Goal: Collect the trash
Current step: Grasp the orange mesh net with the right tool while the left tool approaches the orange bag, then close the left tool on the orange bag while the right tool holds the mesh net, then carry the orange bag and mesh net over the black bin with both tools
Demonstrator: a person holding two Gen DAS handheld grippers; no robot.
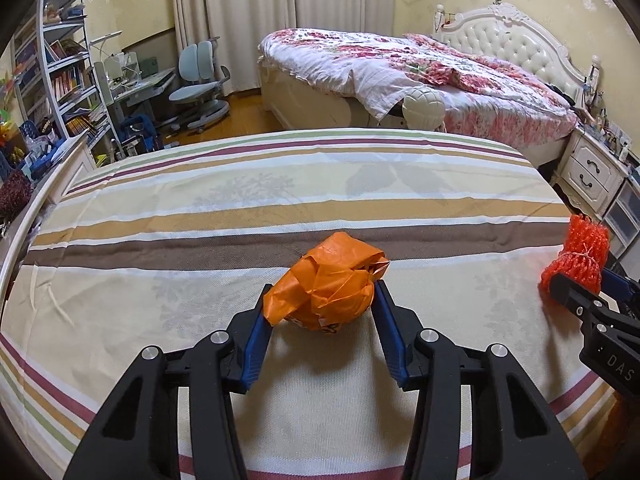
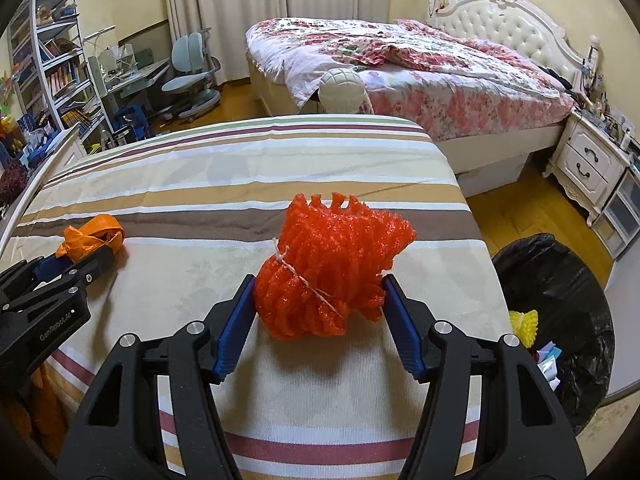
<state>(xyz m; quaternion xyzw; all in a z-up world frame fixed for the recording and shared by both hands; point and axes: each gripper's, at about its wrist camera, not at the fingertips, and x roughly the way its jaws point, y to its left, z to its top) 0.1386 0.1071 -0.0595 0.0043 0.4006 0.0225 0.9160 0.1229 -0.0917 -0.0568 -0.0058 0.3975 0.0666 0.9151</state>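
A crumpled orange plastic bag [image 1: 330, 282] lies on the striped cloth of the table [image 1: 280, 184]. My left gripper [image 1: 322, 300] has its two blue pads against the bag's sides, shut on it. A red foam net bundle [image 2: 330, 264] tied with string sits between the blue pads of my right gripper [image 2: 320, 292], which is shut on it. The bundle also shows in the left wrist view [image 1: 580, 254] at the far right, and the bag in the right wrist view [image 2: 90, 236] at the left.
A bin lined with a black bag [image 2: 560, 300] stands on the floor right of the table, holding a yellow foam net [image 2: 524, 326] and paper scraps. A floral bed [image 1: 420, 76], a nightstand [image 1: 592, 176], a desk chair [image 1: 200, 84] and bookshelves [image 1: 60, 72] lie beyond.
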